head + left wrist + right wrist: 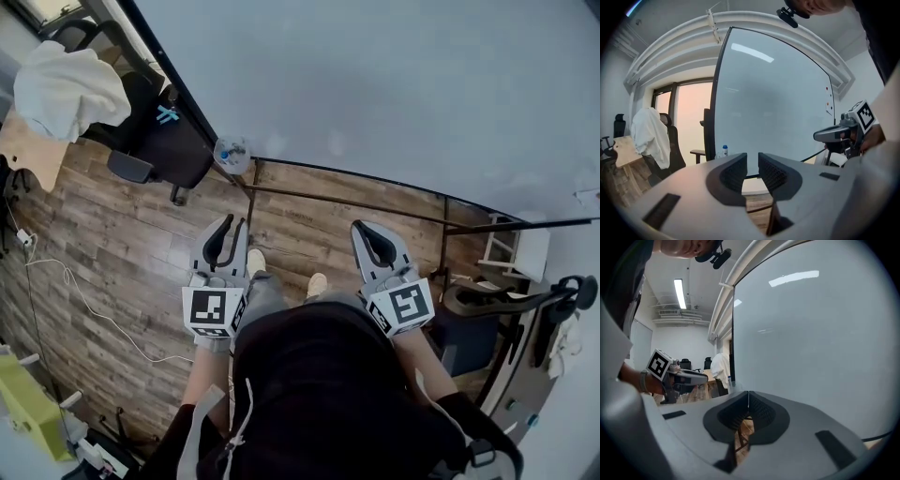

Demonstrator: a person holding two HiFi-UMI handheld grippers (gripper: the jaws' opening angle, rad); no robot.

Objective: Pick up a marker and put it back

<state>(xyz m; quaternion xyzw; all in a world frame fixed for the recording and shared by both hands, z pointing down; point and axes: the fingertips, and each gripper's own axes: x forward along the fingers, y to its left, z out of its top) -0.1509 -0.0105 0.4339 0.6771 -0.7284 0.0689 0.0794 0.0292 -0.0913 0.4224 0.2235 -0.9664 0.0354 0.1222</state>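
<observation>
No marker shows in any view. A large whiteboard [394, 84] fills the space ahead of me, and it also spans the left gripper view [773, 103] and the right gripper view [820, 343]. My left gripper [234, 225] is held low in front of the person, its jaws a little apart with nothing between them [752, 157]. My right gripper [361, 227] hangs beside it at the same height, its jaw tips pressed together and empty [748, 394]. Each gripper appears in the other's view: the right gripper [834, 135], the left gripper [689, 377].
A small water bottle [232, 150] stands by the whiteboard's left foot. A black chair draped with white cloth [61, 84] is at the far left. The board's dark frame bars [356, 202] cross the wooden floor. A white cable [84, 300] trails left; a white rack [511, 248] stands right.
</observation>
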